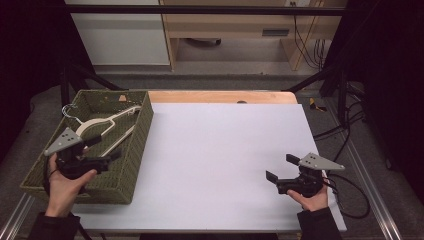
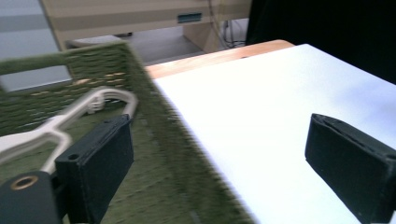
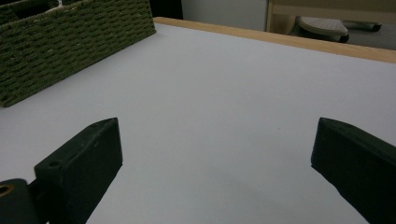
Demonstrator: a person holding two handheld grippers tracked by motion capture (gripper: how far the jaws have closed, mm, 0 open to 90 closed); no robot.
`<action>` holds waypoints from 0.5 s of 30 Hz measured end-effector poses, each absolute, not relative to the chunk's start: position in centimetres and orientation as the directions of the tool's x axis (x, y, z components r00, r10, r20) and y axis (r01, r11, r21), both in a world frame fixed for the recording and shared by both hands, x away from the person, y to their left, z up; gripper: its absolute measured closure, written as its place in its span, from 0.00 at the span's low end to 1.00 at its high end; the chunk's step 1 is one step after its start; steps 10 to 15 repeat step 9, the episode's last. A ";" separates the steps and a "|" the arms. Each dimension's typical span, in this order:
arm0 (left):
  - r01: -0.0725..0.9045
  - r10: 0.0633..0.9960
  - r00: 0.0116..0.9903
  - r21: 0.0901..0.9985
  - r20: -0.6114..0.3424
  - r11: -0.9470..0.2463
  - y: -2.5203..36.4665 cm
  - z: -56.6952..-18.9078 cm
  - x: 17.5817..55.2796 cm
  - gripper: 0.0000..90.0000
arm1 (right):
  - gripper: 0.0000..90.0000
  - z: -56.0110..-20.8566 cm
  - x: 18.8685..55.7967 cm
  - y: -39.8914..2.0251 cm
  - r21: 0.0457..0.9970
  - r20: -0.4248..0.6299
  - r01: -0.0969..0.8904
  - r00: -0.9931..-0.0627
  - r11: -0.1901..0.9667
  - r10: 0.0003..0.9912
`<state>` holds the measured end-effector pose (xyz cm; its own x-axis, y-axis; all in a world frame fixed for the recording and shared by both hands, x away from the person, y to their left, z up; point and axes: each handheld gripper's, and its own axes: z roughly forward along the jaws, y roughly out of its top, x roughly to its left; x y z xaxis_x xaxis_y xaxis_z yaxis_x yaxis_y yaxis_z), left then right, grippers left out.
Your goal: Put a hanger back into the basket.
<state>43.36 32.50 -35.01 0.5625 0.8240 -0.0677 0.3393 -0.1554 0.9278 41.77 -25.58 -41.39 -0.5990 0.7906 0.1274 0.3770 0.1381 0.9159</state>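
A green woven basket [image 1: 144,131] stands at the table's left side, and a cream clothes hanger [image 1: 107,124] with a wire hook lies inside it. My left gripper [image 1: 109,158] hovers over the basket's near right part, held in a hand. In the left gripper view its jaws [image 2: 219,126] stand wide open with nothing between them. One jaw is over the basket floor near the hanger [image 2: 88,103], the other over the white tabletop, with the basket wall [image 2: 163,116] running between them. My right gripper [image 1: 281,167] rests low at the near right, open and empty [image 3: 217,135].
A white board [image 1: 220,150] covers the table, with a strip of wood [image 1: 220,96] along its far edge. In the right gripper view the basket [image 3: 70,42] is far off to the left. Black cables [image 1: 350,135] lie on the floor at the right.
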 end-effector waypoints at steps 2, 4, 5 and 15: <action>0.331 0.815 0.574 0.933 -0.079 -0.143 31.7 -35.5 43.0 0.08 | 0.03 -41.3 41.7 -25.7 0.917 0.125 0.373 -0.602 0.140 0.789; 0.328 0.807 0.585 0.934 -0.082 -0.143 31.1 -36.0 42.7 0.08 | 0.03 -41.2 41.7 -25.9 0.919 0.120 0.367 -0.607 0.144 0.785; 0.326 0.802 0.591 0.935 -0.086 -0.140 30.9 -36.2 42.5 0.08 | 0.03 -41.2 41.6 -25.9 0.920 0.131 0.370 -0.599 0.128 0.790; 0.322 0.787 0.611 0.936 -0.090 -0.144 30.2 -36.9 42.2 0.08 | 0.03 -40.9 41.4 -26.3 0.927 0.134 0.357 -0.603 0.116 0.786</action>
